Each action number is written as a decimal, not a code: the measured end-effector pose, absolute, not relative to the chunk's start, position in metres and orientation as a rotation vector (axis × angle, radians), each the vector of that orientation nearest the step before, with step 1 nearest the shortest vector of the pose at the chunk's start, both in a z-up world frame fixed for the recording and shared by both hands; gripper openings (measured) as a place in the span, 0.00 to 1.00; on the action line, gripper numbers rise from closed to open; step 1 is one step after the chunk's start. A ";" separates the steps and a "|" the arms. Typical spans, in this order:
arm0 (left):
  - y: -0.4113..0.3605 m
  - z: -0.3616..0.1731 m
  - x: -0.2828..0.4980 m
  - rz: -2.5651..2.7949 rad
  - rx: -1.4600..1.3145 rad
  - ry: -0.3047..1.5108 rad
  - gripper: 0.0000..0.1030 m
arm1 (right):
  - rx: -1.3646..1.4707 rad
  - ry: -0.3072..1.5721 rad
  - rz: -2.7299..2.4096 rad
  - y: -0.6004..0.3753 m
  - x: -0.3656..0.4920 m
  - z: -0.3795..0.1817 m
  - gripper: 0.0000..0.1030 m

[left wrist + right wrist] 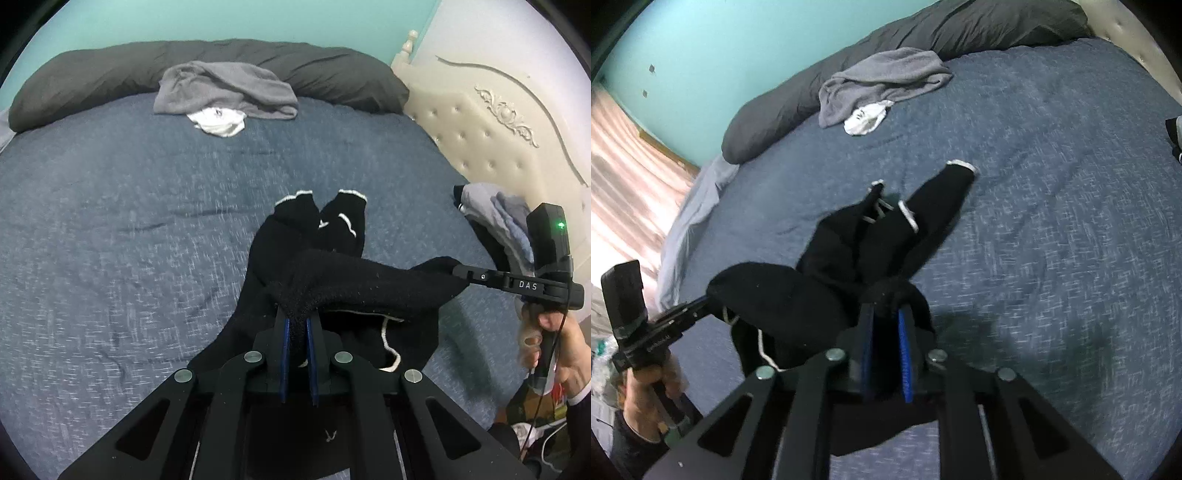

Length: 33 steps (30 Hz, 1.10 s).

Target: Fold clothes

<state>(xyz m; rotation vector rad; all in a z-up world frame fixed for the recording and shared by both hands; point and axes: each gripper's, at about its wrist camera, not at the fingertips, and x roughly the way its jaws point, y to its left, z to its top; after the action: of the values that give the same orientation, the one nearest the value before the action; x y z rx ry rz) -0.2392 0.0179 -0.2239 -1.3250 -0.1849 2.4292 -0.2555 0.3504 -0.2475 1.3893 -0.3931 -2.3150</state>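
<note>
Left wrist view:
- The left gripper (297, 319) has its two blue-padded fingers (284, 343) drawn narrow, pinching a bunched fold of one black garment (306, 236).
- The garment hangs from the grip over the blue bed (122, 206); its two white-trimmed cuffs (352, 195) rest on the bedding farther out.
- One white drawstring (391, 350) dangles beneath the raised fabric.
- The right gripper (460, 275) comes in from the right, its tip buried in the same garment's edge, clamped on it; a hand (554, 347) grasps its handle.
- One grey garment (225, 90) lies against one dark long pillow (332, 70) at the far side, with one white item (218, 122) touching its near edge.
- One pile of grey-blue clothes (495, 214) sits at the right edge, beside the cream headboard (491, 125).

Right wrist view:
- The right gripper (886, 306) pinches a black wad of the garment (857, 243) between two narrowly set fingers (905, 332).
- The two cuffs (960, 166) point away over the bed (1052, 221), which is blurred.
- The left gripper (705, 301) reaches in from the left, closed on the garment's other raised edge; one hand (642, 387) holds it.
- The drawstring (762, 347) hangs between the two grippers.
- The grey garment (886, 74), white item (866, 118) and pillow (812, 85) lie at the far side, well apart from the black garment.
- One curtain (624, 162) shows at left.
</note>
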 end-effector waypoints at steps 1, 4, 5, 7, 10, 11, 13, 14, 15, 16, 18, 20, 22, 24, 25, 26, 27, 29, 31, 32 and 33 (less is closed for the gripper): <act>0.019 -0.227 -0.241 2.427 -1.329 -0.187 0.09 | 1.389 -0.386 -2.326 0.353 -0.256 -0.249 0.23; 0.020 -0.233 -0.245 2.422 -1.340 -0.194 0.09 | 1.372 -0.338 -2.352 0.357 -0.255 -0.249 0.32; 0.021 -0.235 -0.247 2.421 -1.343 -0.194 0.09 | 1.352 -0.301 -2.354 0.355 -0.253 -0.246 0.32; 0.023 -0.239 -0.250 2.419 -1.350 -0.193 0.09 | 1.311 -0.227 -2.358 0.350 -0.250 -0.239 0.32; 0.023 -0.243 -0.254 2.418 -1.360 -0.205 0.09 | 1.248 -0.118 -2.359 0.344 -0.244 -0.230 0.32; 0.023 -0.243 -0.255 2.417 -1.362 -0.210 0.09 | 1.217 -0.054 -2.346 0.337 -0.240 -0.226 0.32; 0.023 -0.244 -0.258 2.416 -1.363 -0.220 0.09 | 1.185 0.064 -2.316 0.323 -0.234 -0.222 0.32; 0.024 -0.243 -0.258 2.416 -1.362 -0.218 0.09 | 1.176 0.131 -2.298 0.316 -0.230 -0.221 0.32; 0.025 -0.243 -0.258 2.417 -1.362 -0.216 0.09 | 1.172 0.172 -2.288 0.310 -0.228 -0.222 0.32; 0.026 -0.243 -0.259 2.418 -1.361 -0.214 0.09 | 1.171 0.197 -2.280 0.307 -0.228 -0.224 0.32; 0.026 -0.242 -0.259 2.418 -1.361 -0.211 0.09 | 1.170 0.243 -2.263 0.300 -0.227 -0.227 0.32; 0.027 -0.241 -0.259 2.417 -1.360 -0.208 0.09 | 1.172 0.271 -2.266 0.297 -0.228 -0.231 0.32; 0.027 -0.241 -0.260 2.420 -1.360 -0.206 0.09 | 1.176 0.294 -2.265 0.294 -0.230 -0.234 0.37; 0.026 -0.241 -0.260 2.421 -1.360 -0.206 0.09 | 1.181 0.330 -2.249 0.289 -0.229 -0.238 0.45; 0.026 -0.241 -0.261 2.421 -1.360 -0.206 0.09 | 1.183 0.348 -2.243 0.286 -0.229 -0.239 0.46; 0.026 -0.241 -0.261 2.421 -1.360 -0.206 0.09 | 1.185 0.367 -2.230 0.283 -0.229 -0.240 0.46; 0.027 -0.241 -0.262 2.420 -1.360 -0.205 0.09 | 1.185 0.392 -2.221 0.279 -0.228 -0.242 0.46; 0.028 -0.241 -0.263 2.419 -1.360 -0.206 0.09 | 1.183 0.439 -2.217 0.273 -0.229 -0.245 0.46; 0.028 -0.241 -0.264 2.418 -1.358 -0.199 0.09 | 1.179 0.477 -2.214 0.268 -0.230 -0.247 0.47; 0.028 -0.241 -0.264 2.419 -1.357 -0.192 0.09 | 1.172 0.504 -2.218 0.265 -0.230 -0.248 0.47; 0.029 -0.240 -0.265 2.420 -1.355 -0.186 0.09 | 1.163 0.528 -2.218 0.263 -0.230 -0.249 0.47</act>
<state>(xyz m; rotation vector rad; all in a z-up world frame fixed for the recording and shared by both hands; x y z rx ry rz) -0.2646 0.0287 -0.2404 -1.3555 -0.1856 2.4204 -0.2303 0.2630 -0.2489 1.1634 0.5277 -2.2183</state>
